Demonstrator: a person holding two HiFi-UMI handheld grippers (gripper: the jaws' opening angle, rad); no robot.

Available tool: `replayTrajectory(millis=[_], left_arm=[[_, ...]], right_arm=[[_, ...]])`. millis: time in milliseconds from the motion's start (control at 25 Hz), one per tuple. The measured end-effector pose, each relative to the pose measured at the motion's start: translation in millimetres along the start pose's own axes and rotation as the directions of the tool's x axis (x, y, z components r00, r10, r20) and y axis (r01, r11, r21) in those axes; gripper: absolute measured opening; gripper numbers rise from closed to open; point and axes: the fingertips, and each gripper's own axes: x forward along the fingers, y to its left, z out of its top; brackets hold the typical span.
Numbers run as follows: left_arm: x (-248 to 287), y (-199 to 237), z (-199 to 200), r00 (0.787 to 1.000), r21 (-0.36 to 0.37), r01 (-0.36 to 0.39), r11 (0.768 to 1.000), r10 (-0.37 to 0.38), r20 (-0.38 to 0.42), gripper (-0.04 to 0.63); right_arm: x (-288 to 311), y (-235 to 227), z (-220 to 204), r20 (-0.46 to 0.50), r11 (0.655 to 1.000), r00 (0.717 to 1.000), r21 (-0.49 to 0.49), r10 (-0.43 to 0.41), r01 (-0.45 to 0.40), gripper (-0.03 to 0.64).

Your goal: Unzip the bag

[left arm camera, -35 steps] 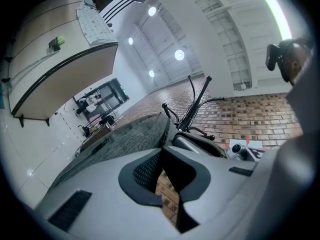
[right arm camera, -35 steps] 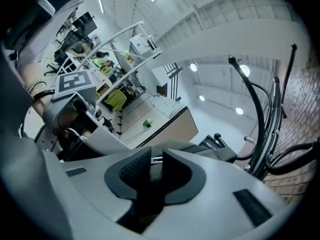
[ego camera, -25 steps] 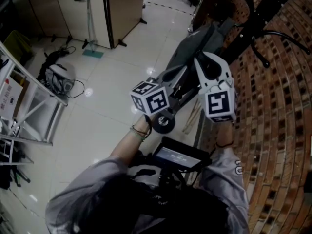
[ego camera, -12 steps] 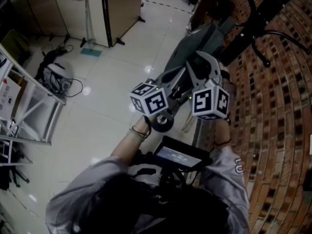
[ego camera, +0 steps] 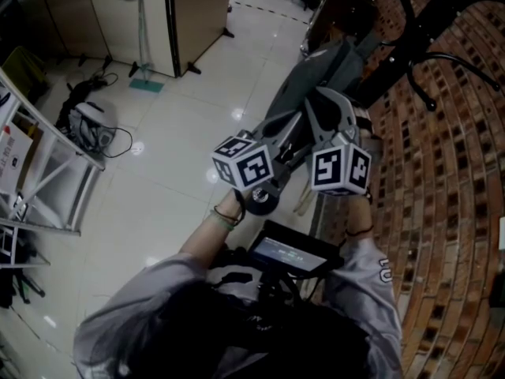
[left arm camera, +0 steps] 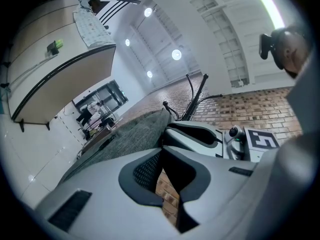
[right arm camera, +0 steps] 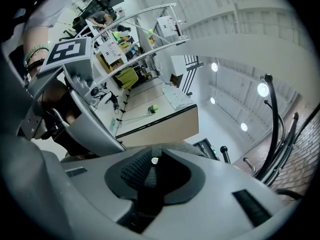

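Note:
A grey bag (ego camera: pixel 316 73) hangs by the brick wall, and both grippers are up against it. My left gripper (ego camera: pixel 293 129) is shut with its tips at the bag's grey fabric (left arm camera: pixel 135 131); whether it pinches that fabric I cannot tell. My right gripper (ego camera: pixel 322 105) sits just to the right of it, almost touching. Its jaws are closing. Between them shows a dark zipper pull (right arm camera: pixel 151 174) with a small metal stud, and the pads sit against it. The zip's line itself is hidden behind the grippers.
A brick wall (ego camera: pixel 442 212) fills the right side. A black coat stand (ego camera: pixel 426 30) rises above the bag. A cabinet (ego camera: pixel 197 14) stands at the back, a metal rack (ego camera: pixel 47 172) at the left, and a bundle of gear (ego camera: pixel 95 125) lies on the tiled floor.
My right gripper has shifted a little left towards the left one, and its marker cube has turned. The left gripper has stayed nearly where it was.

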Motion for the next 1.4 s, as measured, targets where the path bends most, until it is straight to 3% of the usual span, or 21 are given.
replayTrajectory(millis=[360,640,1000,1120,1280,1400], left_arm=[[-3.2,-2.5,2.0,1.0,-0.009,0.006,1.0,-0.006,0.005,0.011],[-5.0,-3.3,1.1,1.0,-0.026,0.013,1.0,-0.013,0.005,0.011],[-3.9,-0.7,-0.2,1.0,-0.06,0.016,0.998,-0.016,0.012,0.011],[-2.2,0.3,-0.8,1.0,-0.063,0.016,0.998,-0.015,0.011,0.011],[-2.1,0.4,-0.8,1.0,-0.068,0.017,0.998,-0.017,0.012,0.011],[-2.3,1.7,-1.0,1.0,-0.068,0.016,0.998,-0.015,0.01,0.011]], right_arm=[[-13.0,-1.5,8.2,0.06,1.0,0.998,0.006,0.0,0.0,0.01],[-22.5,-35.7,8.3,0.105,0.992,0.99,0.091,-0.096,0.086,-0.011],[-19.2,-49.6,2.4,0.127,0.96,0.992,0.279,-0.008,-0.028,-0.008],[-15.2,-50.7,0.2,0.115,0.981,0.993,0.193,0.007,-0.029,-0.008],[-18.8,-48.2,0.2,0.12,0.961,0.99,0.258,0.073,-0.102,-0.005],[-17.3,-49.9,-3.9,0.095,0.975,0.994,0.21,0.057,-0.076,-0.003]])
